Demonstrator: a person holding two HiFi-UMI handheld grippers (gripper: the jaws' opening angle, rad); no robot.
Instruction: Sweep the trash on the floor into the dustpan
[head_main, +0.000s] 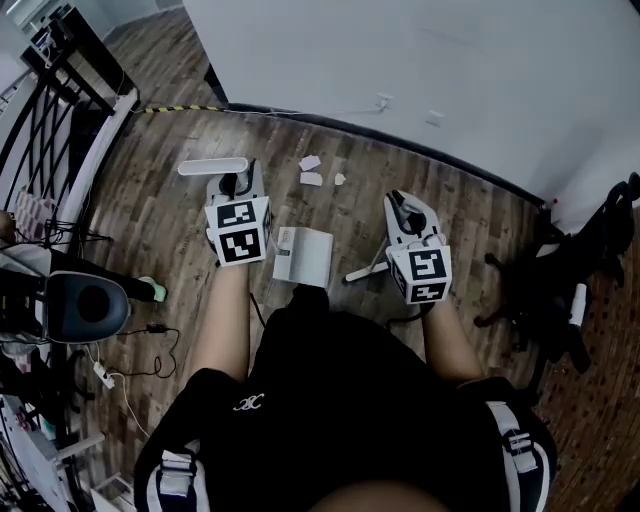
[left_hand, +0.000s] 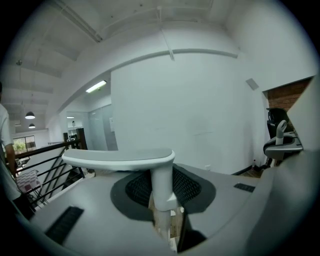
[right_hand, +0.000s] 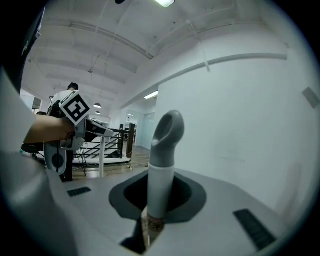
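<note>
Head view: left gripper (head_main: 235, 184) – dustpan (head_main: 303, 256); right gripper (head_main: 401, 206) – broom (head_main: 362, 271).

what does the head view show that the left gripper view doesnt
Only the head view: three white paper scraps on the brown wooden floor, and the white plastic dustpan. Only the left gripper view: the lit ceiling strip light. Both: the left gripper shut on the white T-shaped handle, the right gripper shut on the white handle with a grey looped end, the white wall and the black metal railing.
</note>
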